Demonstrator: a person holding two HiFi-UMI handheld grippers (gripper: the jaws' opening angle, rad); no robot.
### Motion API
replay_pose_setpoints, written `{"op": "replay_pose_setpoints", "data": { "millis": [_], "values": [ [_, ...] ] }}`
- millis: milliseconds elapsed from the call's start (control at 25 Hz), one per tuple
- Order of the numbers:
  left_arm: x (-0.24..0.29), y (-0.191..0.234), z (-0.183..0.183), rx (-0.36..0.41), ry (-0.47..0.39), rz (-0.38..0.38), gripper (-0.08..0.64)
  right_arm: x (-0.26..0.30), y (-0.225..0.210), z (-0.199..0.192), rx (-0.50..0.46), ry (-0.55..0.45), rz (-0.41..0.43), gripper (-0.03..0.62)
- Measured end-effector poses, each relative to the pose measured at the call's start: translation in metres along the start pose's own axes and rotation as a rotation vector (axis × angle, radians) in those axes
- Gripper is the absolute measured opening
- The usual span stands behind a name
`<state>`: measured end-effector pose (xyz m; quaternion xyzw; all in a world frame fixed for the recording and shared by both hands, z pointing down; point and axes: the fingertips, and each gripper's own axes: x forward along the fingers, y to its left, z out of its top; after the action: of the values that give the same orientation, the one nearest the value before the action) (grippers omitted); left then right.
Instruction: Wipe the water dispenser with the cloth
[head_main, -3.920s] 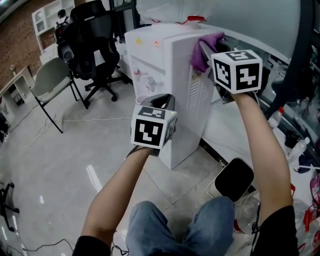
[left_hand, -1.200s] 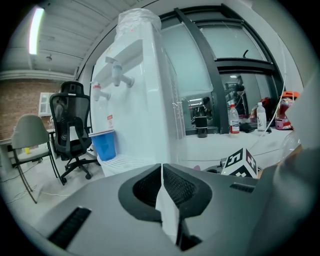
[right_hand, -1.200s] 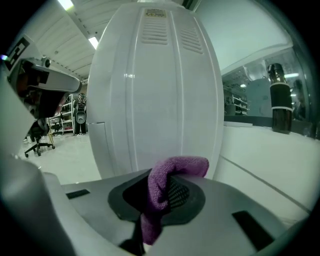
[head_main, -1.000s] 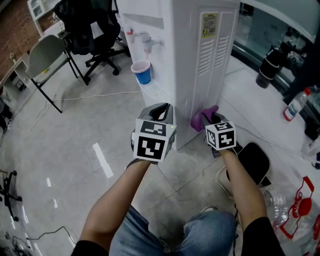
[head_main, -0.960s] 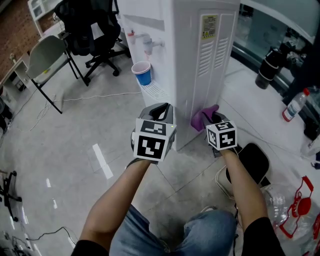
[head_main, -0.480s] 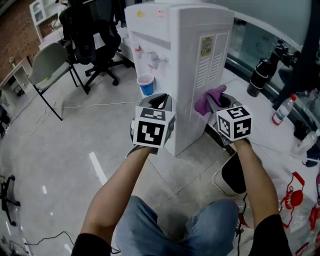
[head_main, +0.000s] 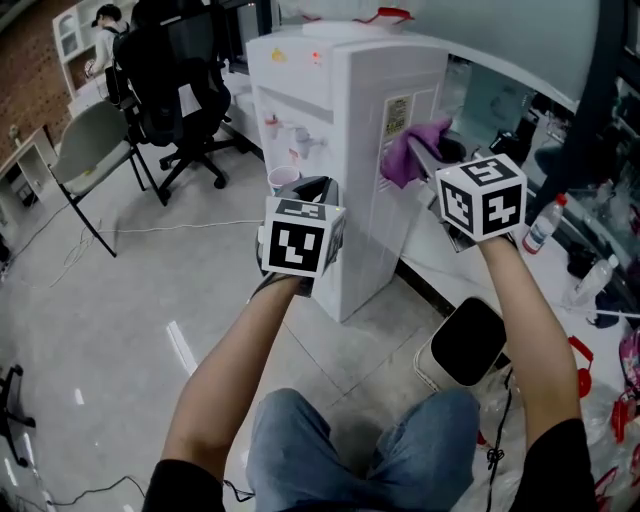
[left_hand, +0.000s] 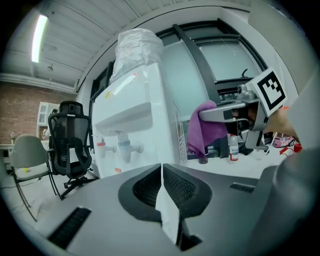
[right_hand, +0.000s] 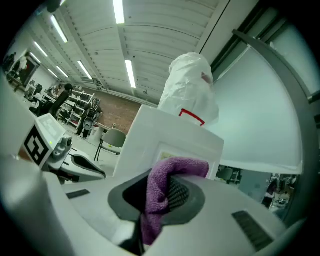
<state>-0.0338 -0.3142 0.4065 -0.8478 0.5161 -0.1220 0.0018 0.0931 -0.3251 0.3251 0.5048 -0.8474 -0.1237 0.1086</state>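
Up goes my right gripper (head_main: 428, 152), clamping the cloth (head_main: 404, 158) against the side of the water dispenser (head_main: 335, 95). Meanwhile my left gripper (head_main: 312, 190) sits closed, empty.

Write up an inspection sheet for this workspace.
Surface: grey tiled floor, glossy.
Job's things: white water dispenser upright; purple cloth at its side panel.
Clutter: cup under the taps; bottle and black bin at right.
Grippers: left gripper shut, empty; right gripper shut on the purple cloth.
Cables: thin cable across the floor.
Surroundings: black office chair, grey chair, brick wall.
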Motion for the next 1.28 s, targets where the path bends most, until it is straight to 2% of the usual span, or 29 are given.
{"op": "replay_pose_setpoints", "data": {
  "millis": [440,640,800,1280],
  "values": [
    [-0.010,0.006,0.035,0.009,-0.017,0.013,0.034,0.004,-0.004,0.119,-0.124,-0.113,-0.015,0.044],
    [-0.010,0.007,0.039,0.016,-0.025,0.019,0.034,0.012,0.006,0.151,-0.155,-0.144,0.000,0.044],
    [-0.008,0.008,0.034,0.011,-0.017,0.025,0.034,0.020,0.012,0.145,-0.148,-0.139,0.011,0.044],
    [-0.005,0.003,0.008,-0.007,-0.004,0.030,0.034,0.019,0.038,0.089,-0.112,-0.119,0.074,0.044]
  ]
}}
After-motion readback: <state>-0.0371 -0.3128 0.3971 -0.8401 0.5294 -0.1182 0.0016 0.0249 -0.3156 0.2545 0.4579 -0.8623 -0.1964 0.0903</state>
